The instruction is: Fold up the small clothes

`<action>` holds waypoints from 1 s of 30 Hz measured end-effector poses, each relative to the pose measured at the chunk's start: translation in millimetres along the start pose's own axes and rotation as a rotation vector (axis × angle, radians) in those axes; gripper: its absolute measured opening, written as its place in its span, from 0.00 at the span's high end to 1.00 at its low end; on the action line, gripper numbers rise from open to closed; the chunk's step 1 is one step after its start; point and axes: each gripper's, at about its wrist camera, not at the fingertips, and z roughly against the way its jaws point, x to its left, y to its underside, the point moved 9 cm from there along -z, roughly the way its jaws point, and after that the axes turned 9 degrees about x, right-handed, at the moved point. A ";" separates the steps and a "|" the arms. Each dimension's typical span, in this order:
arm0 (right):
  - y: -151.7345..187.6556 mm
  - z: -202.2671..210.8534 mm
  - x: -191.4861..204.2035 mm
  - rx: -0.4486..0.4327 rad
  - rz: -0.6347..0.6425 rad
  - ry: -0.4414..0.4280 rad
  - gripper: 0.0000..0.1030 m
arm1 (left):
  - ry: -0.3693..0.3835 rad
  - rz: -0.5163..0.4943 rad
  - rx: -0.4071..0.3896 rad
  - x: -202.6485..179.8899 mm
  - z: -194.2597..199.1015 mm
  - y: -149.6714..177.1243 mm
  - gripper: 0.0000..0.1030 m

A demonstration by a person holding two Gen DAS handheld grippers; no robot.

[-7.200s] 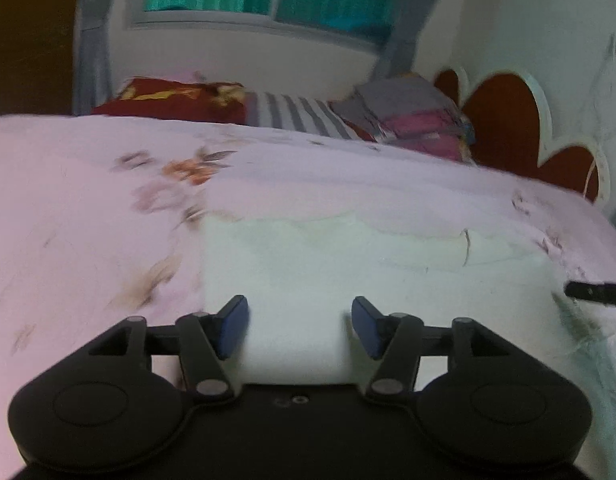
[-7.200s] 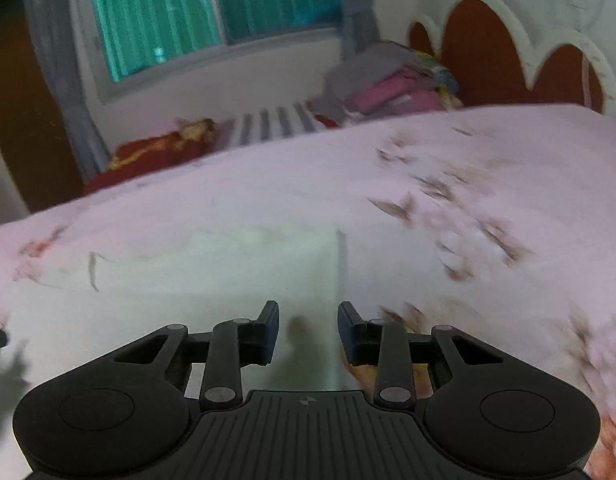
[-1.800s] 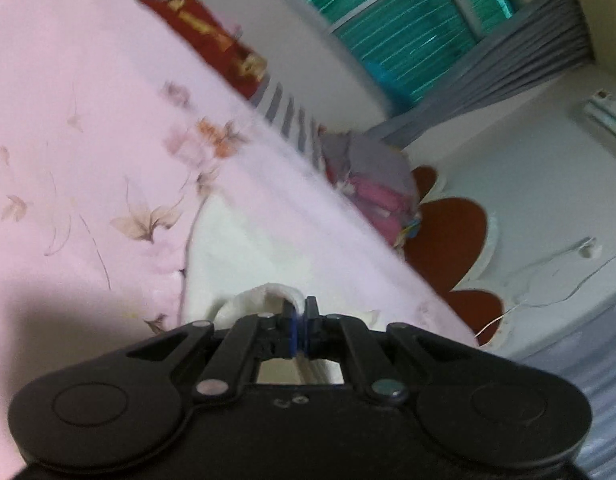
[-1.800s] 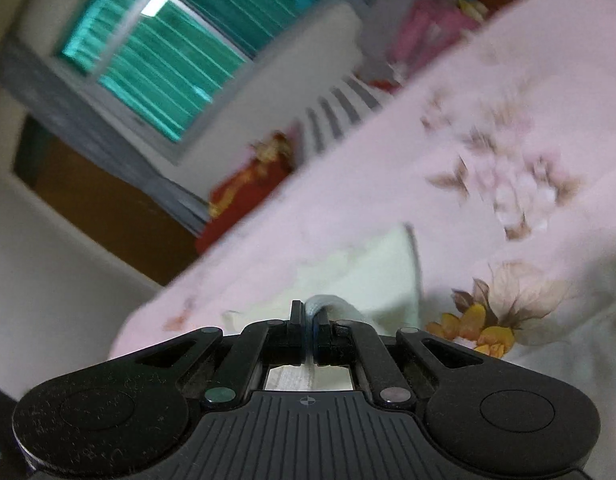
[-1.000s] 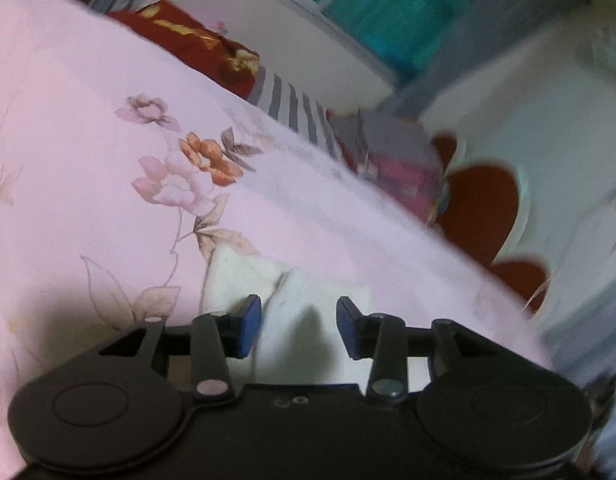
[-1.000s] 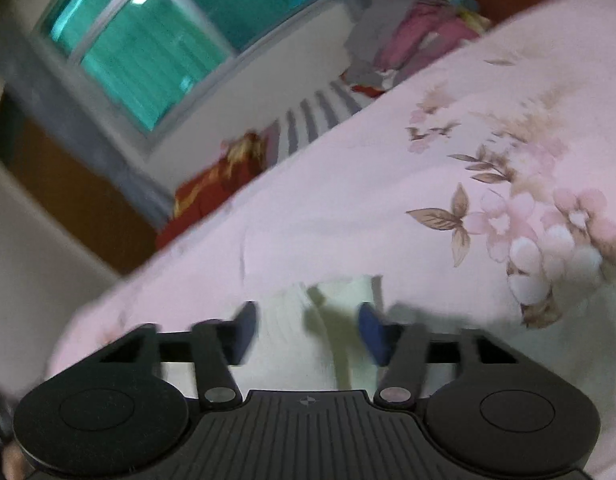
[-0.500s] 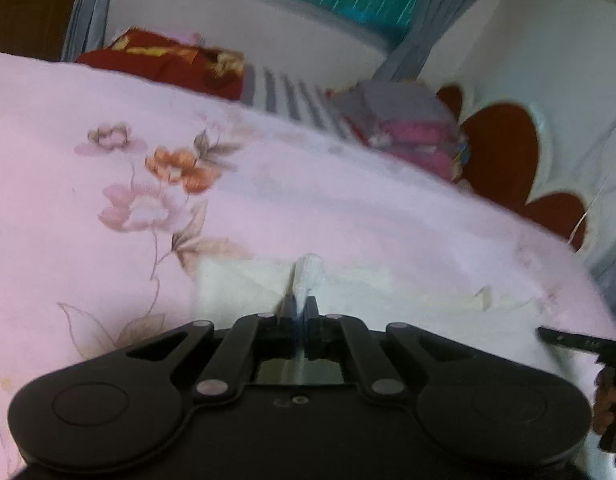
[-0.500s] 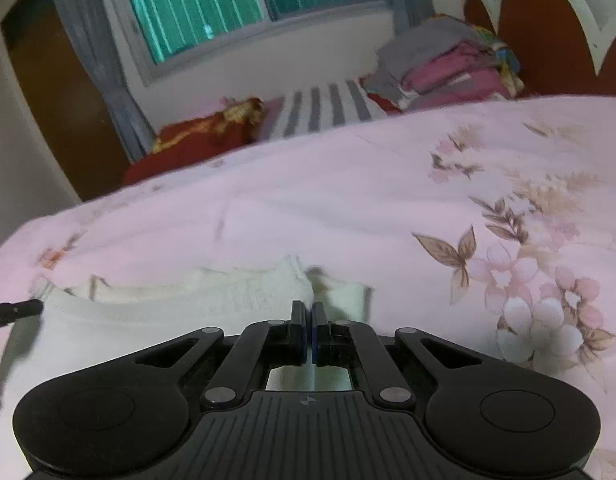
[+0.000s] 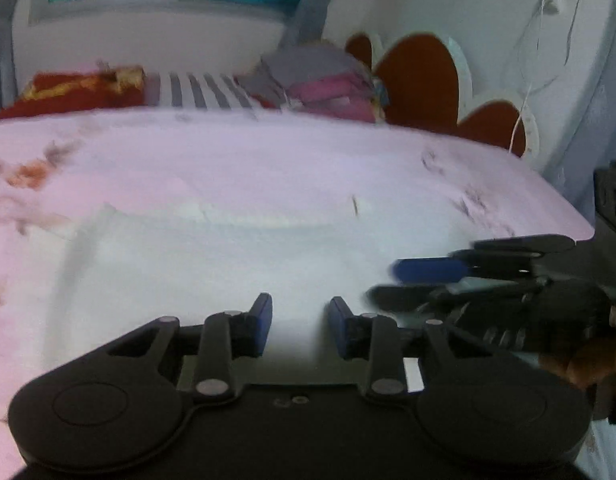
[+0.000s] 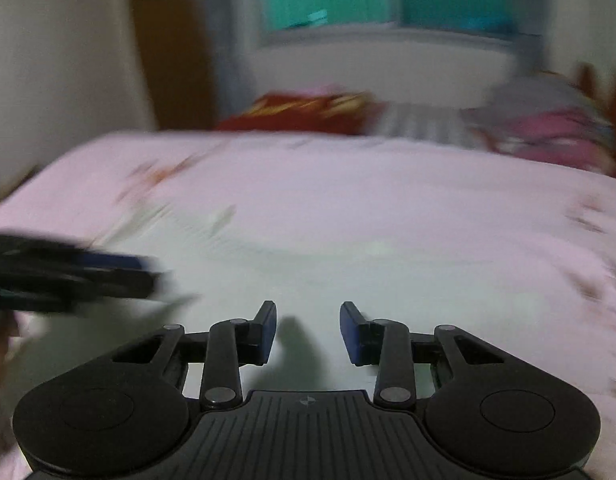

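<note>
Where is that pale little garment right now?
The pale garment lies flat on the pink floral bedsheet, filling the near middle of both wrist views, just ahead of the two claws and well short of the folded clothes pile by the headboard.

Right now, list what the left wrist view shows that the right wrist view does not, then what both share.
Only the left wrist view: the red scalloped headboard, white cables on the wall, and the right gripper entering from the right.

Only the right wrist view: the brown wooden door, and the left gripper blurred at the left edge.

Both: the white garment flat on the pink floral bedsheet, the teal window, and empty, opening jaws.
</note>
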 end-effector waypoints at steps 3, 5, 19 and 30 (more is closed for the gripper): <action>0.7 -15.8 11.0 0.013 0.065 -0.002 0.65 | -0.092 0.019 -0.035 23.4 -2.6 -12.4 0.69; -2.5 -13.6 -17.4 -0.018 0.003 0.087 0.65 | -0.136 0.086 -0.053 54.0 -0.8 -16.7 0.76; 14.8 32.5 -29.8 -0.061 -0.113 0.164 0.48 | -0.084 -0.037 -0.071 -13.5 28.6 17.0 0.55; 72.3 38.9 -16.3 0.028 -0.045 0.258 0.48 | -0.230 -0.010 -0.055 26.8 59.5 61.5 0.52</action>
